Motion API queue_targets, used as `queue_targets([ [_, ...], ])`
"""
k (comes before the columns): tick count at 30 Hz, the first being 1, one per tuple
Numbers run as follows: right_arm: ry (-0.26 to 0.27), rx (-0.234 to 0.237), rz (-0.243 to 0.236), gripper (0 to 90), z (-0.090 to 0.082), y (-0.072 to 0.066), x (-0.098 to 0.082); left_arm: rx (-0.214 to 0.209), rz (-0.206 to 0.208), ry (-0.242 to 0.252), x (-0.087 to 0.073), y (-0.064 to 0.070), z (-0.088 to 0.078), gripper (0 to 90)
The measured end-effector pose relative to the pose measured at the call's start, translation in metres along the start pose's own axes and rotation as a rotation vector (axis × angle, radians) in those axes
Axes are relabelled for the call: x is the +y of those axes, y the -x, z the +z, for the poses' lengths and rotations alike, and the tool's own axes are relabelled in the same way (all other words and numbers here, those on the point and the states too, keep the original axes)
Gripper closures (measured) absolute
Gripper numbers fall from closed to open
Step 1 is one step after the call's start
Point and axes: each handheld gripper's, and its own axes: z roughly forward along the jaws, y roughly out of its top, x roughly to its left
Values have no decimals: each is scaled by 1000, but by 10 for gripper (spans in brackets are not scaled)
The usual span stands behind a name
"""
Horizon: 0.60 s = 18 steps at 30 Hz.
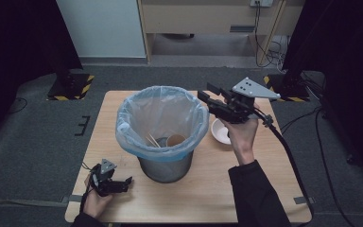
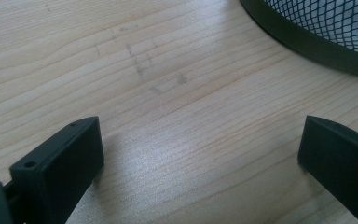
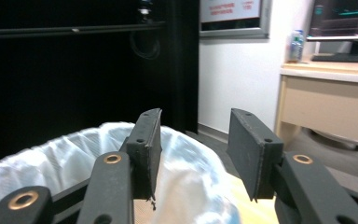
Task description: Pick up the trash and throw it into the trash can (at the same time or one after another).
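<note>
Wooden table [image 1: 246, 189], dark curtained room. Near edge: left gripper [image 1: 123, 184] resting low, jaws wide apart, empty, beside mesh bin [image 1: 165, 165]. Farther: right gripper [image 1: 209, 97] raised at the bin's lined rim, jaws half parted, nothing between.

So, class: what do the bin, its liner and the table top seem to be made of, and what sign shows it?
Bin: dark metal mesh, judging by the diamond lattice in the left gripper view.
Liner: thin, translucent bluish-white plastic film, crinkled and folded over the rim.
Table top: pale wood or wood-look laminate, matte, with long grain lines; which one is unclear.
</note>
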Motion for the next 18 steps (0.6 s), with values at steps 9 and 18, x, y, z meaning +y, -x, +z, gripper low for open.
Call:
queue_targets([
  [9,-24,-55,34,516,-19,25,-28,0,0,0,0,0,0,0],
  [18,-66,-107,55,486,-33,43,-62,0,0,0,0,0,0,0],
])
